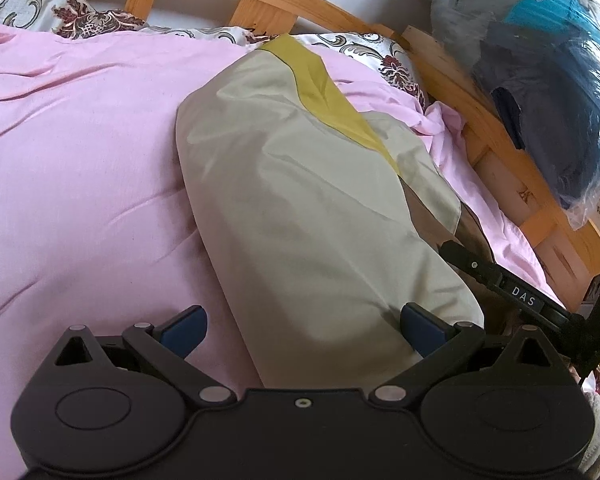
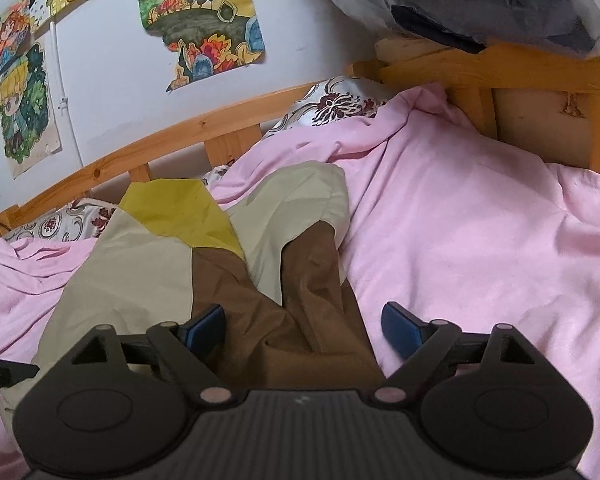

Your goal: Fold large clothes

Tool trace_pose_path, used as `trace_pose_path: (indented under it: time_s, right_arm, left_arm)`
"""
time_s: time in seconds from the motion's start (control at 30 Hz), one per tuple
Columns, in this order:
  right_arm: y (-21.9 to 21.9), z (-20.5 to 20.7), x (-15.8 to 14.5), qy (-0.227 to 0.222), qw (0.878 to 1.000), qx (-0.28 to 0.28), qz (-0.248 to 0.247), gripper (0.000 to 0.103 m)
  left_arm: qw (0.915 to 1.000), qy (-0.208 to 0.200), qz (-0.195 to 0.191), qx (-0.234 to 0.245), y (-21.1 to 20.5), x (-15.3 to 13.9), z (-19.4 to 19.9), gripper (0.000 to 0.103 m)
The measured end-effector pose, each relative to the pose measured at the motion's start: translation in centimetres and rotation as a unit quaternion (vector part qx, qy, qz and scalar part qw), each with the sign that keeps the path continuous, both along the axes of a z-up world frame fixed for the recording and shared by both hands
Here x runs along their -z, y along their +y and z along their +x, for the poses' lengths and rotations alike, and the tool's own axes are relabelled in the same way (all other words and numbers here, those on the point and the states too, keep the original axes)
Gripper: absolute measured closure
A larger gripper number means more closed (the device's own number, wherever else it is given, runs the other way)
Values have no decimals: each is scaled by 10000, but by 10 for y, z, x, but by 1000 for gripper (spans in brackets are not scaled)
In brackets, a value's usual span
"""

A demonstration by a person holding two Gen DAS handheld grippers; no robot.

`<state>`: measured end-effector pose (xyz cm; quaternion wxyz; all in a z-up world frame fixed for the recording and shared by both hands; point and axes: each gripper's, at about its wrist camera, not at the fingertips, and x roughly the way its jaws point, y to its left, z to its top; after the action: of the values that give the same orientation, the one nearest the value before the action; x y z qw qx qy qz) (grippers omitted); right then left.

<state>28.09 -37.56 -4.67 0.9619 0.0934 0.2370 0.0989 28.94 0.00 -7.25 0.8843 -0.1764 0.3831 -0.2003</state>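
Scanning from my left: pink sheet point(image 1: 80, 140) spread wide, patterned pillows point(image 1: 40, 4) against the wooden bed rail point(image 1: 260, 4). My left gripper point(image 1: 304, 330) hangs with jaws spread, nothing clamped, its right blue pad touching the pale fold of the garment point(image 1: 300, 200), which lies folded long on the sheet with a yellow panel at its far end. Right of that, a plastic bag of clothes point(image 1: 540, 80) sits on the frame. On my right gripper point(image 2: 304, 330), jaws released wide over the garment's brown section point(image 2: 308, 320), gripping nothing. Drawings point(image 2: 204, 20) hang on the wall.
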Motion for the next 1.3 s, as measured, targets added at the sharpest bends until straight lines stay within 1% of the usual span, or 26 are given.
trace_pose_path:
  time_s: [0.5,0.63,0.67,0.7,0.77,0.87,0.9,0.93,1.0,1.03,1.07,1.1,1.13,1.2,1.23,1.27,1.3]
  right_arm:
    - [3,0,1,-16,10000,-45,-70,10]
    - [0,0,-1,-152,9998,-3,120,11]
    - [-1,1,-2,-196,9996,11,183,16]
    - [-2,3,-3,-231,9995,34,219,26]
    - [-2,9,-4,-229,9995,15,195,38]
    - [10,11,-7,-394,9987,-181,-257,52]
    - [18,9,-9,-516,9967,-289,-552,56]
    - [24,6,-11,-607,9944,-374,-775,57]
    - [33,4,-13,-728,9887,-562,-1181,55]
    - [33,5,-13,-718,9881,-583,-1231,53]
    - [31,6,-13,-661,9894,-567,-1162,47]
    - [26,8,-12,-546,9923,-510,-987,40]
    - [20,10,-11,-445,9946,-478,-806,38]
    - [7,16,-8,-206,9983,-397,-375,25]
    - [1,18,-6,-101,9991,-371,-149,22]
    - [-7,20,-3,31,9991,-371,205,21]
    - [-13,21,-1,78,9983,-366,449,20]
  left_arm:
    - [10000,20,-65,-22,1,1,-1,1]
    - [9999,-4,-142,-14,5,1,-1,1]
    - [9999,-17,-154,-15,6,1,-2,1]
    - [9999,-18,-159,-21,7,2,-2,1]
    - [9998,18,-193,-34,7,3,-2,1]
    - [9997,95,-202,-60,7,2,-1,1]
    - [9998,94,-182,-62,7,1,-1,1]
    - [9998,84,-156,-66,7,0,-2,1]
    - [9999,58,-118,-59,7,-1,-2,1]
    - [9999,52,-114,-43,7,-2,-2,1]
    - [9999,62,-115,-21,7,-4,-1,1]
    - [9999,83,-123,-13,6,-5,2,1]
    - [9999,96,-140,-4,7,-5,4,1]
    - [9997,119,-219,12,8,-6,10,1]
    - [9995,136,-287,13,9,-5,13,1]
    - [9991,178,-393,-2,10,-4,18,1]
    - [9982,254,-536,-32,12,-1,24,1]
